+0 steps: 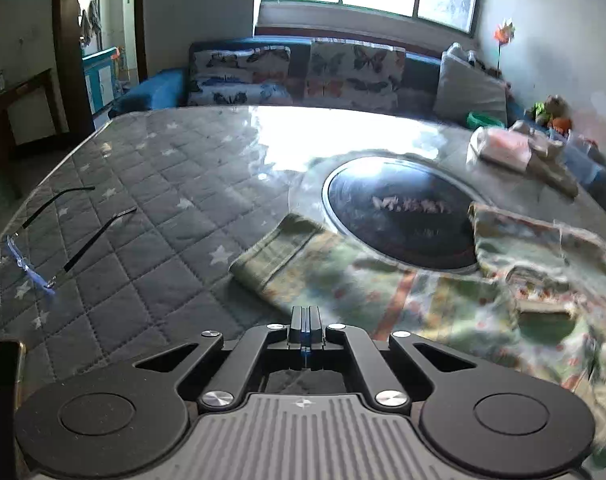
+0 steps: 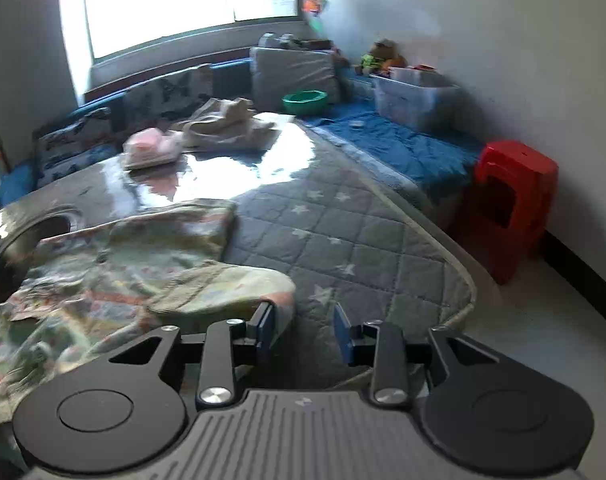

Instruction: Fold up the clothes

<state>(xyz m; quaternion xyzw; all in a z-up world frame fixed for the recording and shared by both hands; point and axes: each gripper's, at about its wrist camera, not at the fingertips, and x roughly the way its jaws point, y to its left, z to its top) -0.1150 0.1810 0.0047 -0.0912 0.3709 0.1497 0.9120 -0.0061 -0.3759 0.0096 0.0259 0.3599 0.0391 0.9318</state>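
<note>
Patterned garment (image 1: 443, 300) spread crosswise, cuffs pointing away, left gripper (image 1: 304, 320) fingers pressed together, right gripper (image 2: 303, 330) fingers spread

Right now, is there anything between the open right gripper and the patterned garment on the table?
Nothing visible stands between them. The right gripper is open, and the folded edge of the patterned garment lies just beside its left finger on the quilted table cover.

The left hand-held gripper (image 1: 305, 330) is closed; the right hand-held gripper (image 2: 303, 330) gapes apart.
</note>
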